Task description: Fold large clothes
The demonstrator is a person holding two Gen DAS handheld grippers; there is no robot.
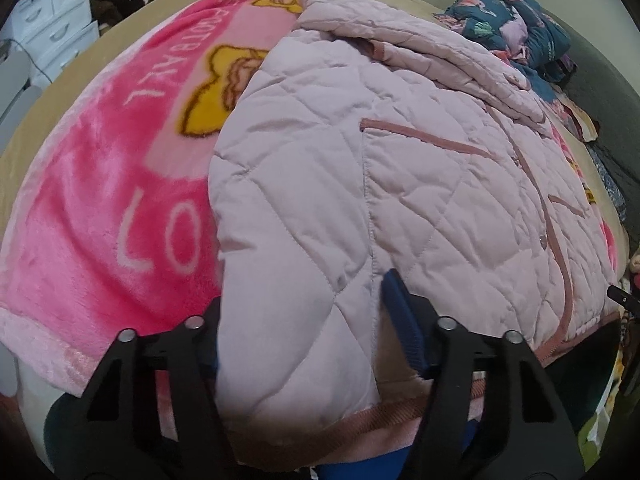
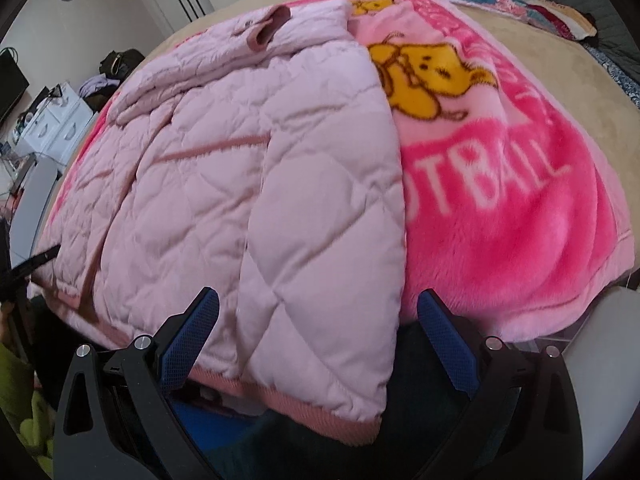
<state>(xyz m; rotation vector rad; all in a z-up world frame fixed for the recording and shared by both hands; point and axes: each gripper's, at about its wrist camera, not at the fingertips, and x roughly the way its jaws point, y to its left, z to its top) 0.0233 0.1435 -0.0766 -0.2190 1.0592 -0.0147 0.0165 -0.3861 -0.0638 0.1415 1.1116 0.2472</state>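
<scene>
Where jacket (image 1: 400, 168) hem overhangs blanket (image 1: 100, 184) edge, both tongs straddle it.

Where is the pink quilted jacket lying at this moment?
The quilted jacket lies spread on the pink blanket on the bed, its ribbed hem at the near edge, between the fingers of both grippers in both wrist views.

Pink blanket (image 2: 520, 220) bare beside jacket (image 2: 240, 200) — free passage; clothes pile (image 1: 520, 28) crowds far corner.
</scene>
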